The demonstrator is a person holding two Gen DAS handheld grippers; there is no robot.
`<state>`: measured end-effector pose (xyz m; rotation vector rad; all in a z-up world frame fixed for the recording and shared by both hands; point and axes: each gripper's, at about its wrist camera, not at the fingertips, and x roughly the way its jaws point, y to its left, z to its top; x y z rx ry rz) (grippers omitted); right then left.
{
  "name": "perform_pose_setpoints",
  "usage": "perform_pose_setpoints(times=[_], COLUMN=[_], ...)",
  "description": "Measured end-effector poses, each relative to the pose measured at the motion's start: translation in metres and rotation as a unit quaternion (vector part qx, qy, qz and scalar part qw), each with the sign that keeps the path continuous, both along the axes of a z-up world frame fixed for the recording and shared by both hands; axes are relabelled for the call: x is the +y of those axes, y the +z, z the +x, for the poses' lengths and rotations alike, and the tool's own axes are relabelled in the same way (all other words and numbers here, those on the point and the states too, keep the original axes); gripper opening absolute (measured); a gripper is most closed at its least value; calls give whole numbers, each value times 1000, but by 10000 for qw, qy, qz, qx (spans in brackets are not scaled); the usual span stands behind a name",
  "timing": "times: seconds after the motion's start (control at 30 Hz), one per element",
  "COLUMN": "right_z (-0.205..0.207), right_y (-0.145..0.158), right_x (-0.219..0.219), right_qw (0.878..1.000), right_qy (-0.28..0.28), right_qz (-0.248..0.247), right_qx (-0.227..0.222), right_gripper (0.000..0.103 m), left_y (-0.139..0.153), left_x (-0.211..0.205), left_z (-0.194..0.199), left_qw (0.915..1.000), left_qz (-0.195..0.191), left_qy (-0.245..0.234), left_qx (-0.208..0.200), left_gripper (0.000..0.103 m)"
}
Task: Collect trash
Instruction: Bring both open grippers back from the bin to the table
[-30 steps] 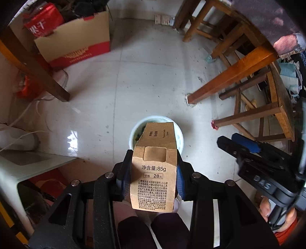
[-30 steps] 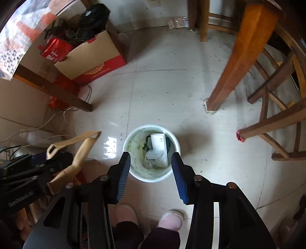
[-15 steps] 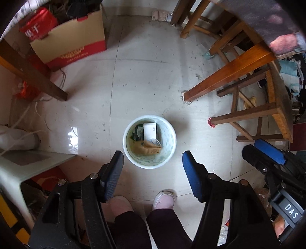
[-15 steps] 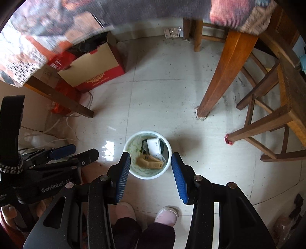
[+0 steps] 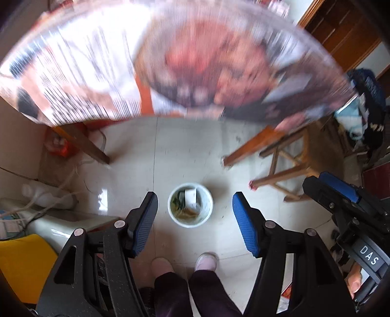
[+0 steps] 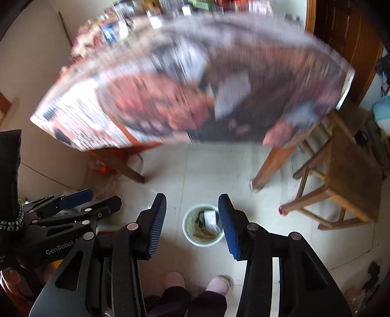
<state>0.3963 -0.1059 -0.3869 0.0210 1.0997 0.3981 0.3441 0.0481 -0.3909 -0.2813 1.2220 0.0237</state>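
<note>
Hanging apart and empty over the trash bin [image 5: 190, 205], both grippers [image 5: 192, 219] [image 6: 192, 220] — only the right wrist view shows shelf clutter [image 6: 151, 12] far behind.

A lived-in home, likely a dining room. Pale tiled floor [image 5: 185, 151], wooden table [image 6: 195, 85] under a printed cloth, wooden stool [image 6: 351, 170], small waste bin [image 5: 190, 205], slippered feet [image 5: 206, 261].
</note>
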Motion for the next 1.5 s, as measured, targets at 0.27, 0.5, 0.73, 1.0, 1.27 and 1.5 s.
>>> perform_pose_setpoints(times=[0.27,0.5,0.73,1.0,1.27,1.5], right_z=[-36,-77,-113,-139,-128,-89], right_y=[120,203,266,314,321,313], right_x=[6,6,16,29,35,27], right_qw=[9964,9870,9723,9447,9318,9330], right_qy=[-71,-249,-556,-827,-926,-837], right_qz=[94,190,326,151,65,-24], right_qx=[-834,-1578,-2248,-3169,-3509,-3499], right_gripper=[41,41,41,91,103,103], left_y=[145,248,322,362,369,364], left_x=[16,35,55,76,86,80], left_z=[-30,-66,-105,-132,-120,-79], left_qw=[9946,9822,9618,9432,9409,9411], left_qz=[236,344,480,669,707,785], left_qy=[7,-34,-171,-54,29,107], left_qx=[-1012,-1847,-2689,-3253,-3313,-3287], left_gripper=[63,63,66,98,101,101])
